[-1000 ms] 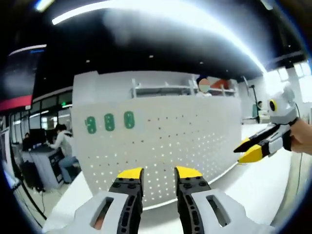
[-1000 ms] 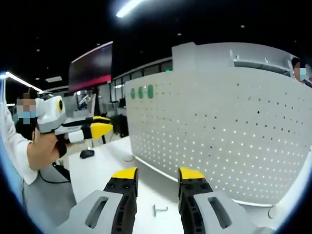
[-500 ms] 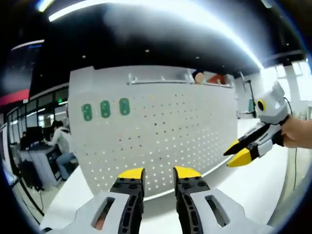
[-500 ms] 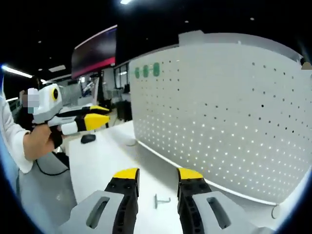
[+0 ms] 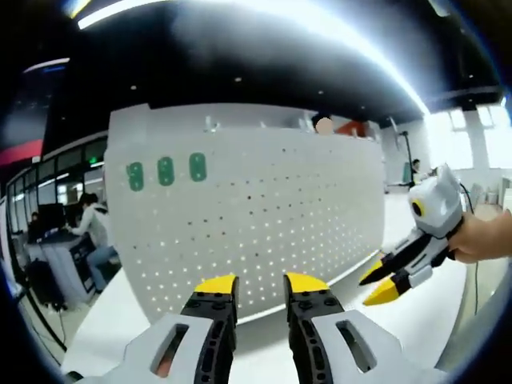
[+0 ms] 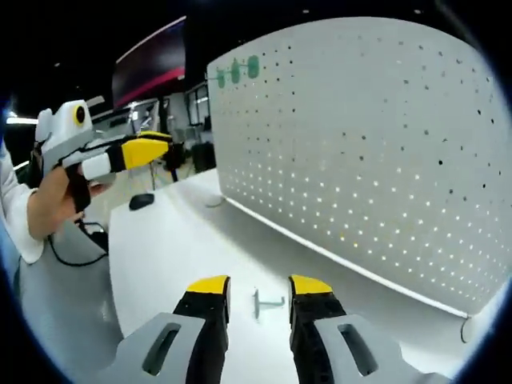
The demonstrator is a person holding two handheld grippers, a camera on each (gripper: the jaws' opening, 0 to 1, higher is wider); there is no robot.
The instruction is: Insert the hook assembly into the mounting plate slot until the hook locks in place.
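Observation:
A white perforated mounting plate (image 5: 256, 216) stands upright on the white table; the right gripper view shows the plate (image 6: 376, 152) running off to the right. A small metal hook (image 6: 264, 303) lies flat on the table, just ahead of my right gripper (image 6: 258, 285), which is open with nothing between its yellow-tipped fingers. My left gripper (image 5: 256, 283) is open and empty, facing the plate from a short way off. From the left gripper view, the right gripper (image 5: 380, 280) hangs low at the right, a hand holding it. The left gripper (image 6: 144, 148) appears at the upper left of the right gripper view.
Three green oval tags (image 5: 165, 170) sit at the plate's upper left corner. A dark small object (image 6: 142, 202) lies on the table's far left end. A person sits at a desk (image 5: 84, 232) beyond the table. Another hook (image 6: 464, 326) hangs at the plate's lower right.
My right gripper has dropped toward the table and closed in on the hook. My left gripper has drawn a bit nearer the plate. Both stay open.

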